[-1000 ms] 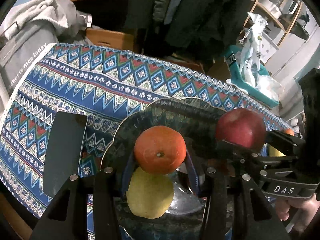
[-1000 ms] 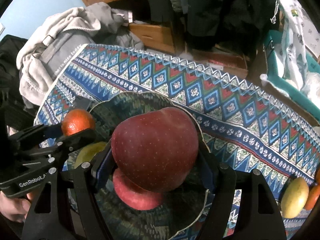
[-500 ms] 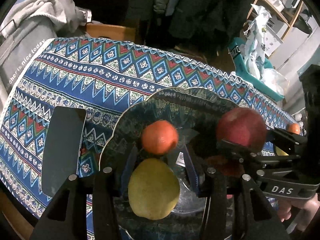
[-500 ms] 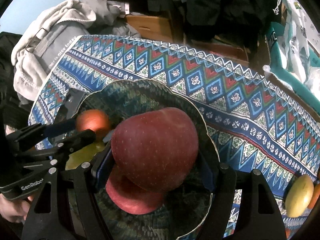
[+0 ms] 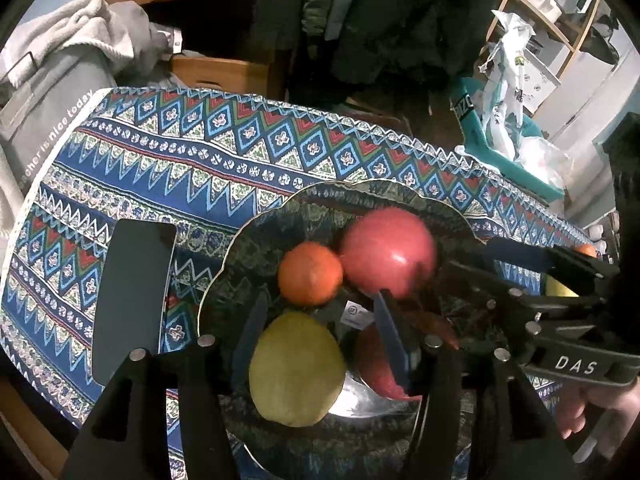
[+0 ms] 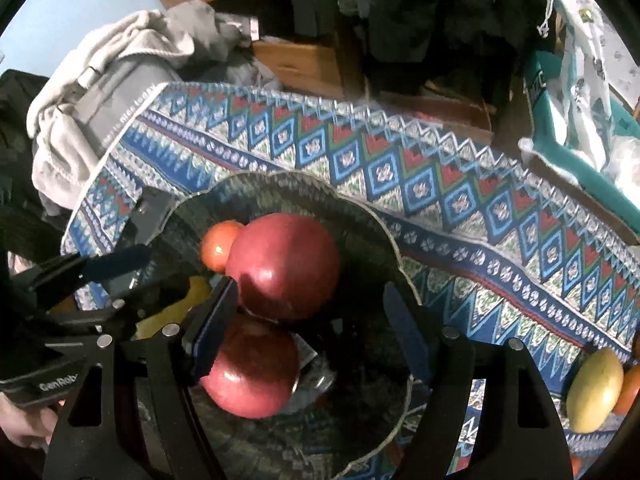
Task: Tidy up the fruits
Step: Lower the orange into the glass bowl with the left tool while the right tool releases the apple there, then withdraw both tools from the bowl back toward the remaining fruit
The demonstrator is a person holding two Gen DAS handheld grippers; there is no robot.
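Observation:
A dark patterned plate [image 5: 256, 232] [image 6: 360, 216] holds an orange [image 5: 310, 274] [image 6: 216, 246], a big red apple [image 5: 388, 252] [image 6: 284, 264], a second red apple [image 5: 372, 360] [image 6: 252, 368] and a yellow fruit [image 5: 296, 368]. My left gripper [image 5: 320, 308] hovers over the plate, its jaws opening. The orange lies free just past its tips and the yellow fruit below between the fingers, untouched. My right gripper [image 6: 310, 294] stands open above the plate. The big apple rests by its left pad, clear of the right one.
A black phone [image 5: 132, 300] lies on the patterned tablecloth [image 5: 200, 152] left of the plate. A yellow fruit [image 6: 592, 388] and an orange [image 6: 628, 388] sit on the cloth at the right. Grey clothes [image 6: 112, 80] pile at the left, with a teal bin [image 5: 500, 152] behind.
The orange left my left gripper and settled on the plate. The big apple dropped out of my right gripper and now lies beside the orange. Both pairs of jaws have parted.

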